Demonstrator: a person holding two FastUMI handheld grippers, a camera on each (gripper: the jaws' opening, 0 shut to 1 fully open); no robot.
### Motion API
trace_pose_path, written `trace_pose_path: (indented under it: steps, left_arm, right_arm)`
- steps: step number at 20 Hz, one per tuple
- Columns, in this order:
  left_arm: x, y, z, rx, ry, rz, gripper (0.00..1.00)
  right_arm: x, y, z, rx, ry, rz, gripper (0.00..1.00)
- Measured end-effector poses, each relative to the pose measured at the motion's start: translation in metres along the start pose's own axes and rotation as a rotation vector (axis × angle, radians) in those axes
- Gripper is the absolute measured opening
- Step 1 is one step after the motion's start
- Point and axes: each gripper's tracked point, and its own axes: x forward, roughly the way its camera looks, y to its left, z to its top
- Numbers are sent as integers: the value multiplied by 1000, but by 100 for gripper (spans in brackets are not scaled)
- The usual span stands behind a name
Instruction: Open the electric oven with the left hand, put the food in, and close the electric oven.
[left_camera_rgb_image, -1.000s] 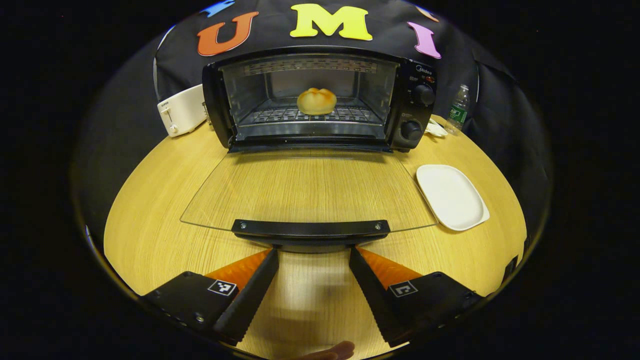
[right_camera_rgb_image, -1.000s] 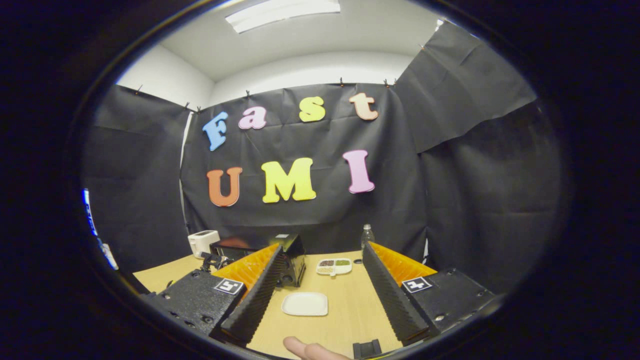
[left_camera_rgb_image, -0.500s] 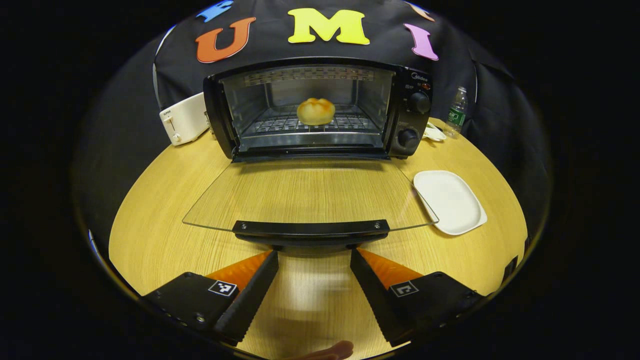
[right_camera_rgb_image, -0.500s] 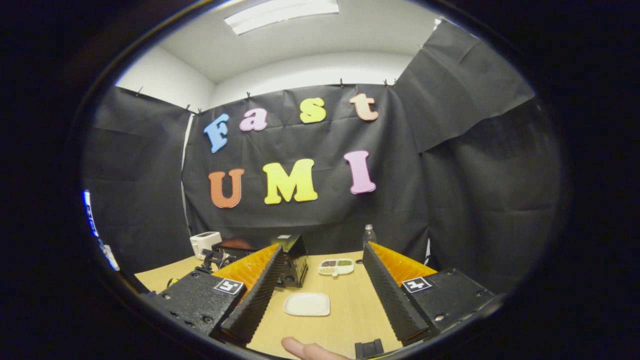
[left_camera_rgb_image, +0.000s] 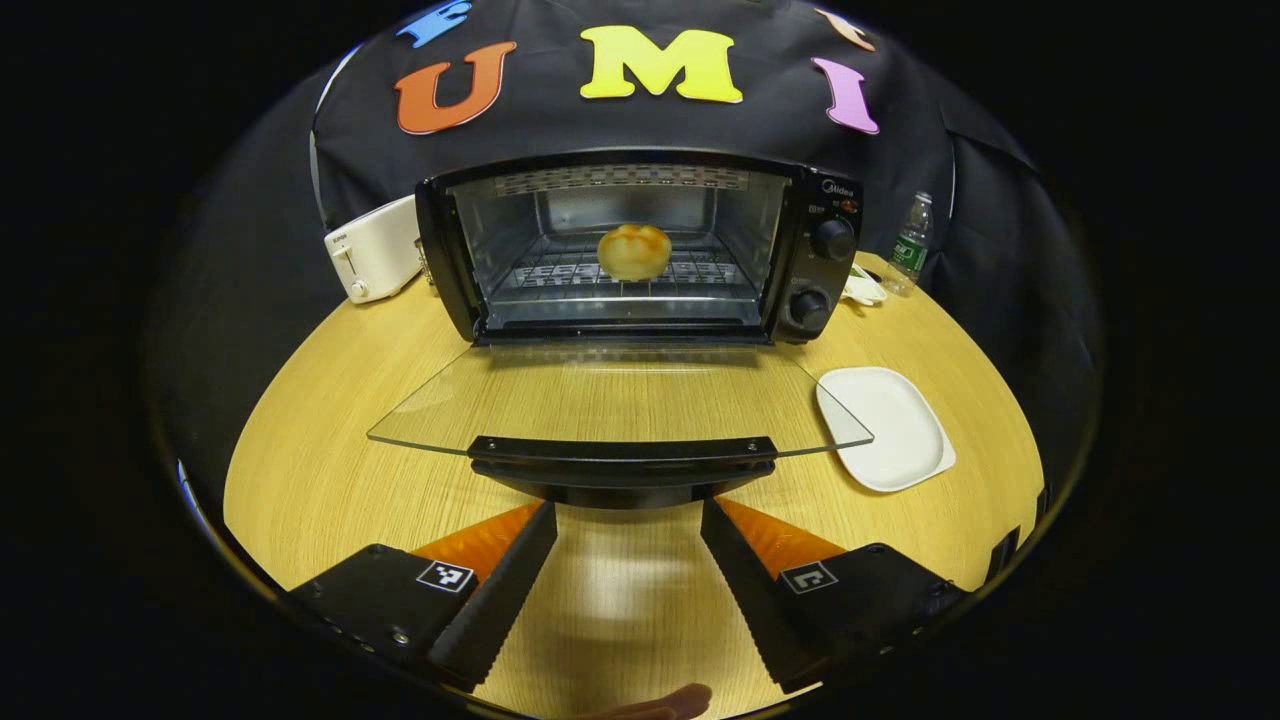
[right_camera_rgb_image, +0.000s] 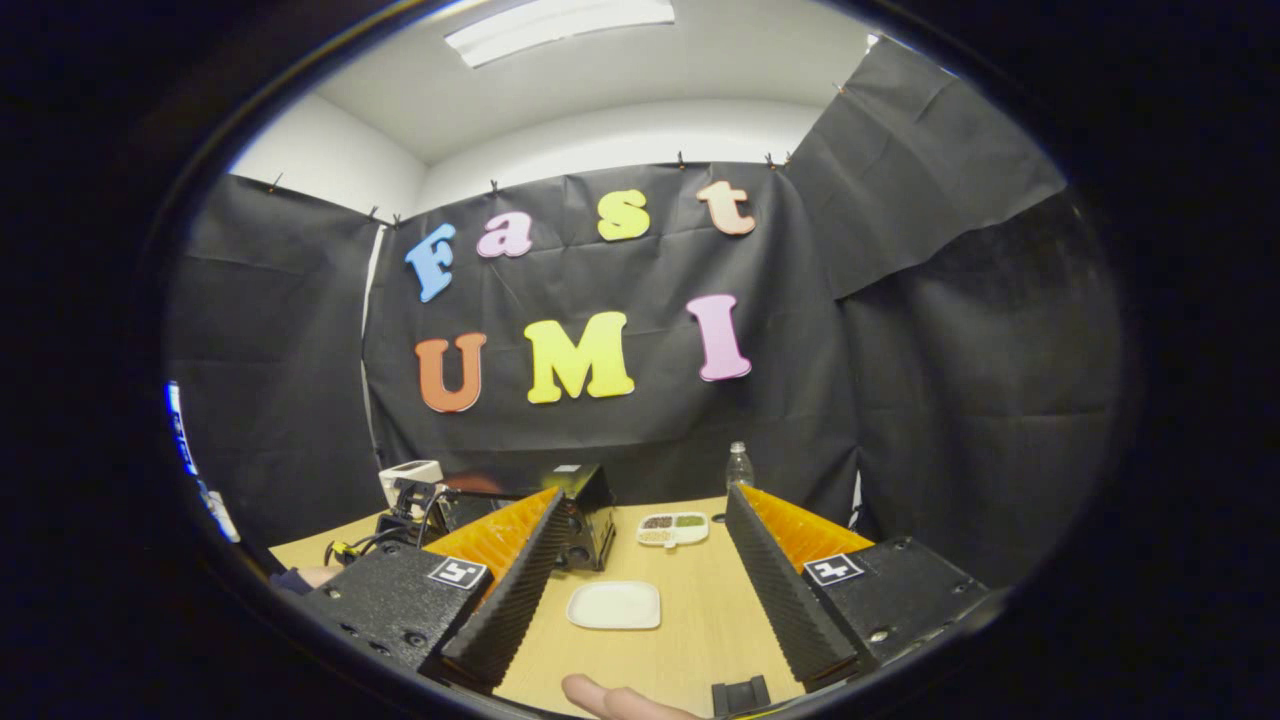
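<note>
**Left gripper under the open oven door's handle**

Now, from my left gripper (left_camera_rgb_image: 628, 515), I look level across the round wooden table (left_camera_rgb_image: 330, 470), its two black ribbed fingers spread wide apart and gripping nothing. Their tips sit just below the black bar handle (left_camera_rgb_image: 622, 450) of the clear glass oven door (left_camera_rgb_image: 620, 395); I cannot tell if they touch it. The door lies nearly flat, its long axis running across my fingers, its handle edge toward me. Straight ahead, the black electric oven (left_camera_rgb_image: 640, 245) faces me with its mouth open, and the round golden bread roll (left_camera_rgb_image: 634, 251) sits on the wire rack inside. A white square plate (left_camera_rgb_image: 884, 426) lies ahead to my right.

My right gripper (right_camera_rgb_image: 640, 560) hovers high, tilted upward, fingers wide apart and empty.
</note>
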Motion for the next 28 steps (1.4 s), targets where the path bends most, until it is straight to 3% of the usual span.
trace_pose_path:
  steps: [2, 3, 12, 21, 28]
  left_arm:
    - [-2, 0, 9, -10, -19, -2, 100]
    - [-2, 0, 14, -16, -35, -3, 96]
    - [5, 8, 68, 19, -146, 26, 96]
    - [19, 25, 148, 66, -394, 74, 100]
    - [-44, 11, 164, 42, -531, 12, 97]
  right_arm:
    - [2, 2, -2, 0, 3, 6, 96]
    - [2, 3, -3, -1, 6, 8, 96]
    - [9, -4, -13, 2, 18, 0, 96]
    - [15, -4, -21, 33, 30, 11, 96]
    - [14, -2, -20, 41, 10, 13, 96]
